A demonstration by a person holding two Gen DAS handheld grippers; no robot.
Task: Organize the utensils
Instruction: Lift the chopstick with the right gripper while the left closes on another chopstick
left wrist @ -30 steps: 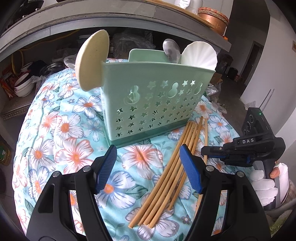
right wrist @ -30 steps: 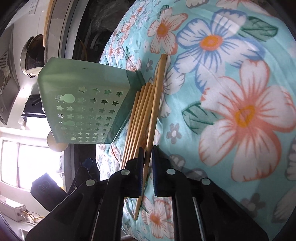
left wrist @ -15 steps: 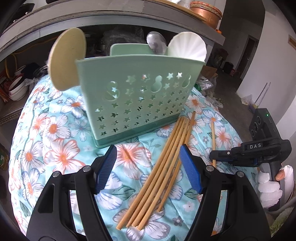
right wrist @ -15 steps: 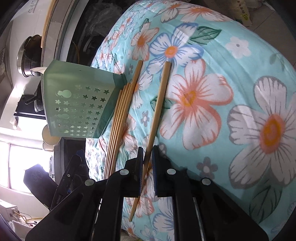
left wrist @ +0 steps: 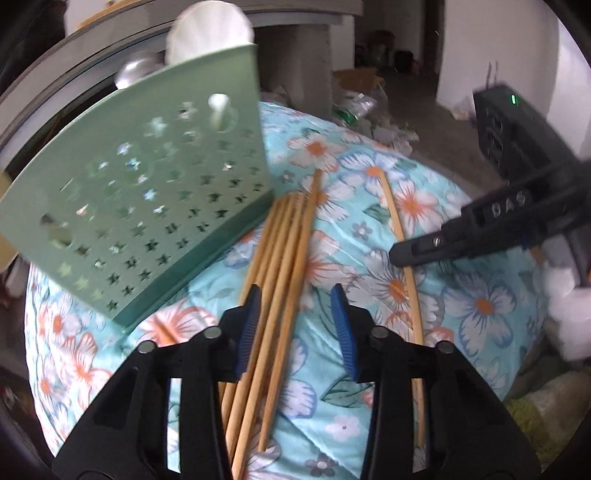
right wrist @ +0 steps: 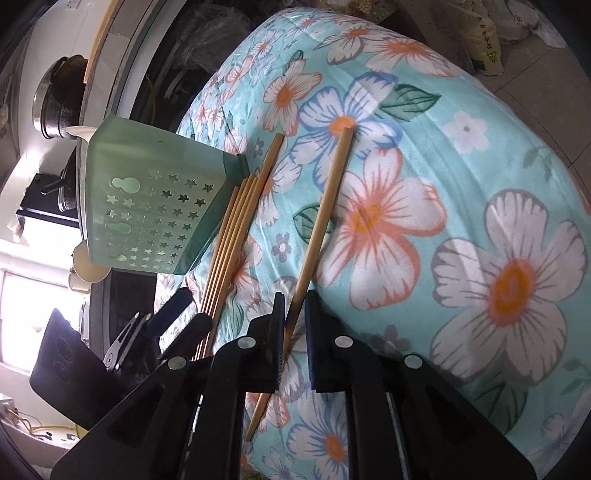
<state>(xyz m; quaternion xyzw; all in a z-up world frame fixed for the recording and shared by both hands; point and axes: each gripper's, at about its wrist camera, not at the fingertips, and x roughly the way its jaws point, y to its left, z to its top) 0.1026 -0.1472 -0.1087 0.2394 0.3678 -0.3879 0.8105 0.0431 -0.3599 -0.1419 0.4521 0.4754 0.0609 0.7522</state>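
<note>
A mint-green perforated utensil holder [left wrist: 147, 206] [right wrist: 147, 206] stands on the floral cloth [left wrist: 480, 295] [right wrist: 480, 184]. It holds a white shell-shaped spoon [left wrist: 210, 29] and a metal spoon [left wrist: 135, 70]. A bundle of bamboo chopsticks [left wrist: 284, 251] [right wrist: 229, 251] lies along its base. My left gripper [left wrist: 297, 321] [right wrist: 188, 314] straddles that bundle, its jaws closing, with a gap still showing beside the sticks. My right gripper [right wrist: 294, 321] [left wrist: 395, 254] is shut on a single chopstick [right wrist: 325, 214] [left wrist: 397, 229], which lies apart to the right of the bundle.
A grey counter edge [left wrist: 303, 9] runs behind the holder, with a dark pot [right wrist: 55, 107] on top. A white-gloved hand [left wrist: 565, 295] holds the right gripper. Bags and clutter [left wrist: 362, 107] lie on the floor past the cloth's far edge.
My left gripper has rolled and moved down over the chopstick bundle, and its jaws have narrowed around it. The right gripper has drawn the single chopstick away from the bundle.
</note>
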